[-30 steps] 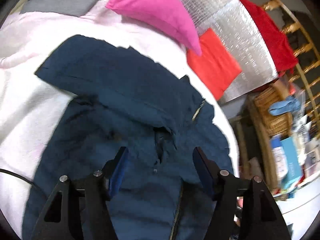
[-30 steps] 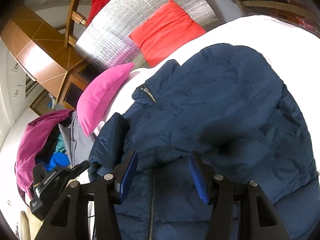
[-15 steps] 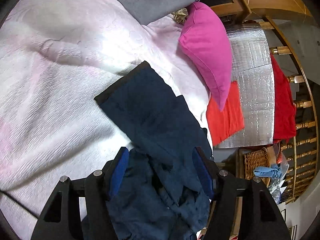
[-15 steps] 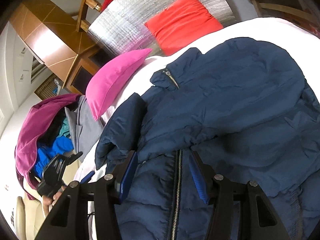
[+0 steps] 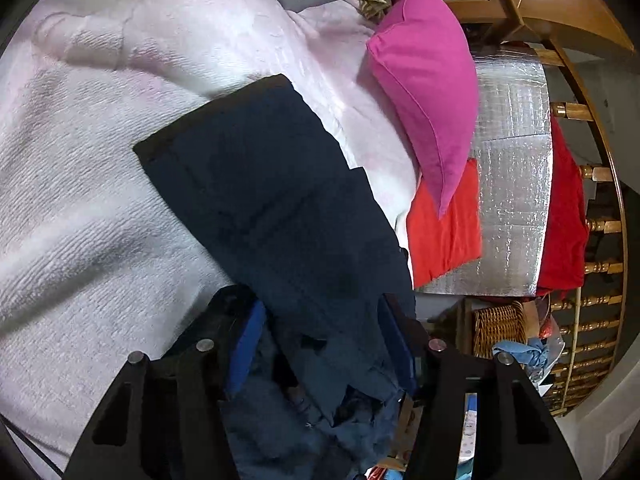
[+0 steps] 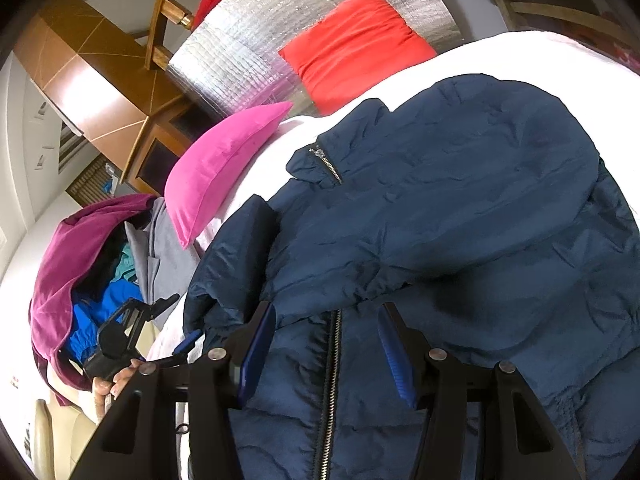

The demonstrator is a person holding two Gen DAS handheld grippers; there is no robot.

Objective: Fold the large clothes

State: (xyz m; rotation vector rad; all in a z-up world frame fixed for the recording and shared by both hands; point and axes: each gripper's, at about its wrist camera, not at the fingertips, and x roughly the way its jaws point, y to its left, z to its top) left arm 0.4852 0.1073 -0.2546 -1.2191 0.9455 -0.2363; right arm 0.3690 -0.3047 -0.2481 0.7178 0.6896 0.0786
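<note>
Lying across the white bedspread [image 6: 560,52], filling the centre and right of the right wrist frame, with one sleeve [image 6: 460,216] already crossed over the chest: a navy padded jacket [image 6: 500,320]. Could easily go wrong from here through sheer bulk and slipperiness; judged likely to spring open or slide off itself if pulled by too thin a pinch. Could also drag the bedspread into ridges under the fold, given the soft wrinkles at the left of the left wrist frame. Risks snagging on the zip [image 6: 332,380] running down the lower middle of the right wrist frame, just between the blue pads.

Next in size, the other sleeve [image 5: 256,184], stretching from lower centre to the upper middle of the left wrist frame, cuff end flat on the bedspread [image 5: 80,240]. Might flop sideways toward the pink pillow [image 5: 424,92] at upper right rather than land on the chest, if lifted off balance.

Left claw [image 5: 320,344], lower centre of its frame: fingers spread apart, sleeve cloth bunched between and beneath them, not pinched. Seen small at lower left of the right wrist frame too, held by a hand [image 6: 116,384].

Right claw [image 6: 328,348], lower centre of its frame: fingers likewise apart, hovering over the jacket front with the zip between them; contact with the cloth impossible to confirm.

Smallest, the collar zip [image 6: 330,166], upper middle of the right wrist frame, well beyond the claw tips.
</note>
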